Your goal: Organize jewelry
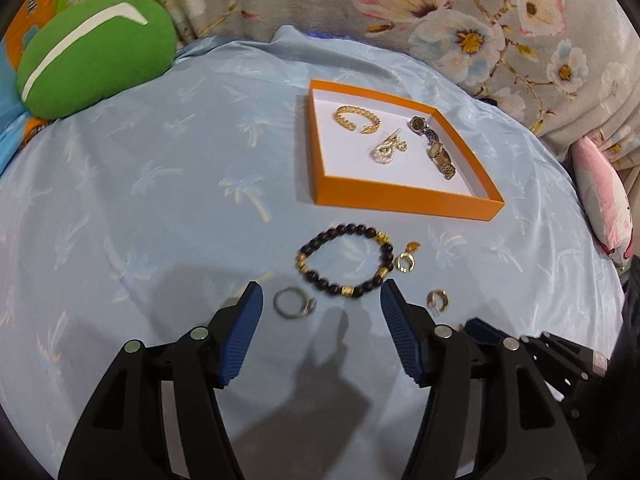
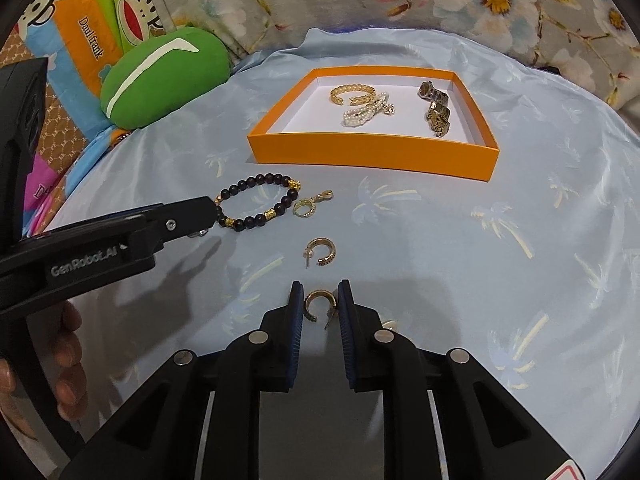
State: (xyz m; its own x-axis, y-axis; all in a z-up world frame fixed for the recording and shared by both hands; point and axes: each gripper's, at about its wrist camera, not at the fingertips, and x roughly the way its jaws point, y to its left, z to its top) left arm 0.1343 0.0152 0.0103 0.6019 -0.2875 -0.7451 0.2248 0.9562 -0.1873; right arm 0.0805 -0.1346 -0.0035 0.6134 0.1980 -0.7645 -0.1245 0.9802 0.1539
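An orange tray (image 1: 404, 200) (image 2: 372, 152) on the blue cloth holds a gold cuff (image 1: 356, 118) (image 2: 352, 94), a pearl bracelet (image 1: 386, 148) (image 2: 366, 112) and watches (image 1: 436, 148) (image 2: 434, 106). On the cloth lie a dark bead bracelet (image 1: 348, 260) (image 2: 256, 200), a silver ring (image 1: 292, 303), a gold pendant ring (image 1: 406, 260) (image 2: 308, 205) and a gold hoop earring (image 2: 320, 254) (image 1: 438, 300). My left gripper (image 1: 322, 300) is open just before the bead bracelet. My right gripper (image 2: 320, 300) has its jaws closely around a second gold hoop earring (image 2: 318, 304) on the cloth.
A green cushion (image 1: 92, 56) (image 2: 160, 80) lies at the far left. Floral fabric (image 1: 440, 12) rises behind the cloth. A pink cushion (image 1: 604, 196) is at the right edge. The left gripper's arm (image 2: 100, 248) reaches in from the left in the right wrist view.
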